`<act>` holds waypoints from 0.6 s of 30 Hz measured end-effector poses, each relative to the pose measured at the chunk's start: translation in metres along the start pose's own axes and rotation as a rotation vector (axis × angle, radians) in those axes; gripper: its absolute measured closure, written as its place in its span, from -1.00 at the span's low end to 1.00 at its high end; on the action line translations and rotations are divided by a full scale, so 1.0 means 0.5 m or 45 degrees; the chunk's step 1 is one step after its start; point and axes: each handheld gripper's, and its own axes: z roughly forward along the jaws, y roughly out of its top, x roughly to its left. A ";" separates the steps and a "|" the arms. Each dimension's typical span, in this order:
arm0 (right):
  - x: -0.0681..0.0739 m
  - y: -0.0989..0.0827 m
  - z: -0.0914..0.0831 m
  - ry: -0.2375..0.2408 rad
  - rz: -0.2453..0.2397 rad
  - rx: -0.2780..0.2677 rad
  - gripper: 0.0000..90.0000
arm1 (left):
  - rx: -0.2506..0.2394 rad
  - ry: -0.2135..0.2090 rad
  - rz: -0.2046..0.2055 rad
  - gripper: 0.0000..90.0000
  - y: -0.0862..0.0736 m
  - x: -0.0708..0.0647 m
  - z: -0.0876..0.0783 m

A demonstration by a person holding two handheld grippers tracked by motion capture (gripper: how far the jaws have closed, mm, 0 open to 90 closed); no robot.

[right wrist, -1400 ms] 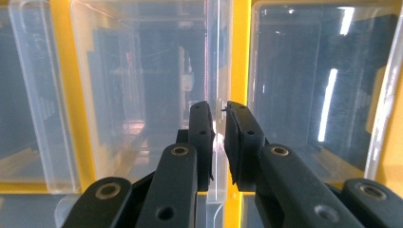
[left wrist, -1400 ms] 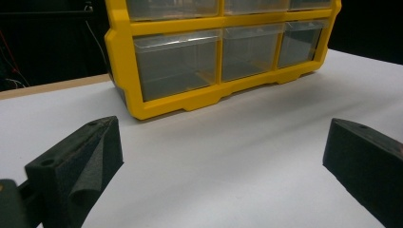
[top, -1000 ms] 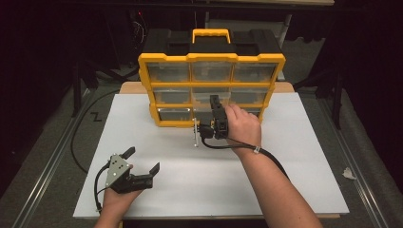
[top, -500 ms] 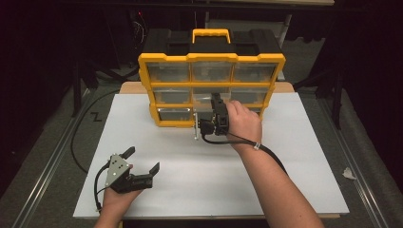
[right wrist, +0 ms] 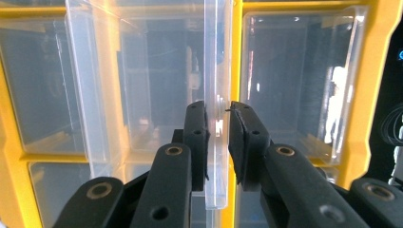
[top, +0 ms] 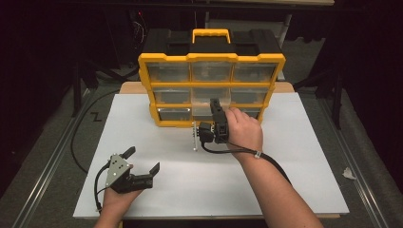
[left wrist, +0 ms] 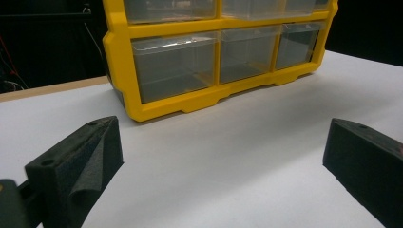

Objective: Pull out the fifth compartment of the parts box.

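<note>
While the left gripper rests low on the near left part of the white board, held in the person's left hand, its two black jaws stand wide apart with nothing between them; in the left gripper view the pads frame bare board, with the organizer's lower corner well beyond them. A black cable loops from this gripper toward the board's near edge.

Farther in, the person's right hand holds the right gripper up against the front of the yellow organizer. In the right gripper view its jaws are drawn almost together, clamped on the thin clear front lip of a transparent drawer; the lip stands edge-on between the pads and runs down past them. Over the last half second these jaws have been closing a little further, with the lip between them. From the high view, the gripper sits at the bottom row's middle drawer, which juts slightly out of the frame. A small pale metal piece sticks down just left of the gripper above the board; I cannot tell what it is.

Behind, the organizer stands upright at the far edge of the board, three rows of three clear drawers, with a black top and a yellow carry handle.
</note>
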 end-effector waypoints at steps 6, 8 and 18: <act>-0.002 -0.001 -0.027 -0.012 0.013 -0.019 0.77 | 0.002 0.003 0.004 -1.00 0.000 0.001 -0.001; -0.001 -0.002 -0.033 -0.011 0.015 -0.018 0.77 | 0.002 0.003 0.004 -1.00 0.000 0.001 -0.001; 0.005 -0.003 -0.058 -0.021 0.018 -0.032 0.77 | 0.003 0.001 0.005 -1.00 0.000 0.000 0.000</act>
